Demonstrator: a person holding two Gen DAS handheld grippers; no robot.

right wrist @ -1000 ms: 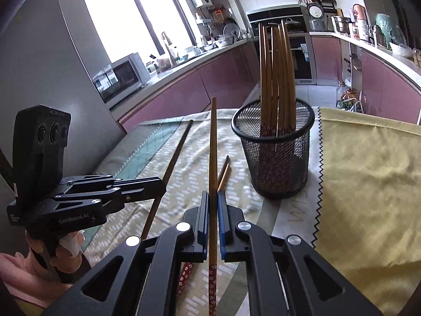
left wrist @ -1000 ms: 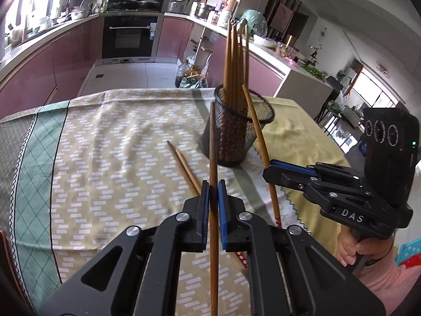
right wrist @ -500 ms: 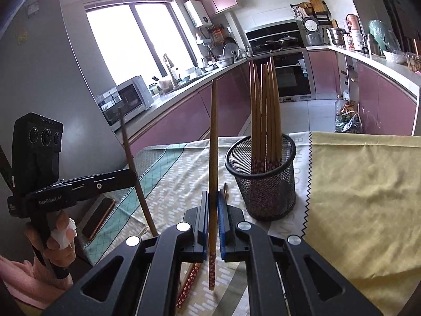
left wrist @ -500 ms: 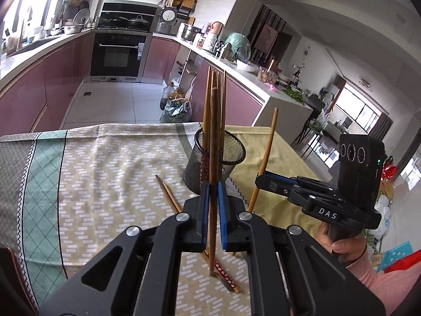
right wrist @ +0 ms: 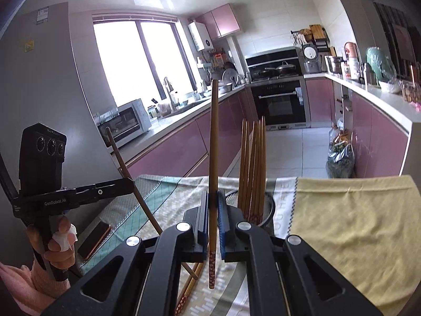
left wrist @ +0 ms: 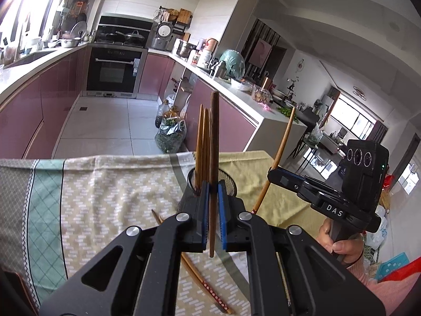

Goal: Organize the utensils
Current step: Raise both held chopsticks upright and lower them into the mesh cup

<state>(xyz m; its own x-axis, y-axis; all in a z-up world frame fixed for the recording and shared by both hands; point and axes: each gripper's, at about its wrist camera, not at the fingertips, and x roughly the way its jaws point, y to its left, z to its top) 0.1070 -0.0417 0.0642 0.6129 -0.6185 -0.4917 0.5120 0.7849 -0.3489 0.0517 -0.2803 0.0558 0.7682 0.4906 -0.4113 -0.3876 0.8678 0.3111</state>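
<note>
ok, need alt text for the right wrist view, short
The right tool is shut on a single wooden chopstick, held upright above a cloth-covered table. Just beyond it a black mesh cup holds several more chopsticks; at the left the left tool grips another chopstick at a slant. A kitchen with pink cabinets lies behind.

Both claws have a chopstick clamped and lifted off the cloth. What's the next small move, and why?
Probably carry the left claw forward until its chopstick hangs over the mesh holder, then lower it in. The stick is upright and clear of the table, and the holder sits just beyond it with other chopsticks already standing inside. The right claw can follow.
</note>
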